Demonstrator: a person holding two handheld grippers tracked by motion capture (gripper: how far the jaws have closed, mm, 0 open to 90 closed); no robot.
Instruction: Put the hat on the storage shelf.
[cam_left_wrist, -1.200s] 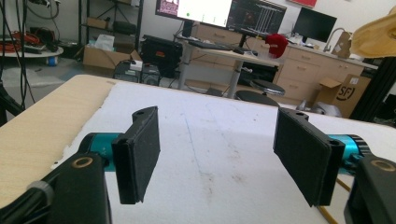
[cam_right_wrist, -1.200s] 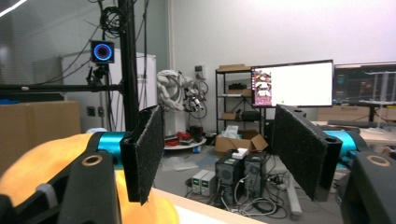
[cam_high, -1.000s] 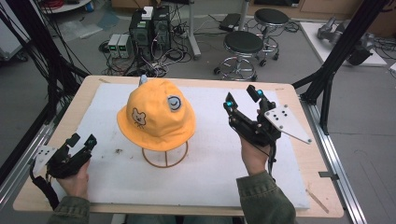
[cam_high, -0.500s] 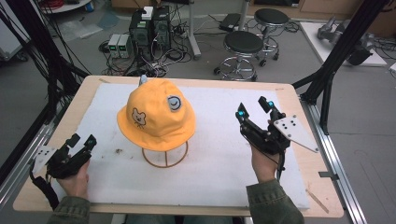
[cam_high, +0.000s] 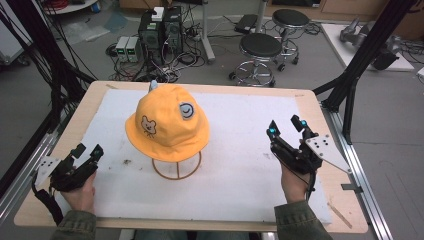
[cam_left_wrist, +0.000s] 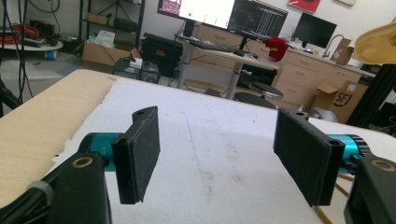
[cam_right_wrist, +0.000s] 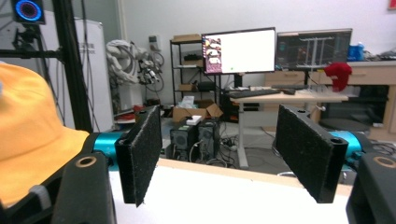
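Hat (cam_high: 167, 125) seated on wire stand (cam_high: 176, 169), both grippers (cam_high: 84, 154) (cam_high: 286, 126) resting wide of it on counter (cam_high: 240, 175), jaws apart, empty; likely done, else reach for brim.

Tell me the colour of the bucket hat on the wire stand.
The soft fabric bucket hat is orange-yellow, with a small bear patch and a round grey patch. It shows best in the high view.

An orange-yellow hat (cam_high: 167, 124) with a bear patch sits on a white mat (cam_high: 240, 170).
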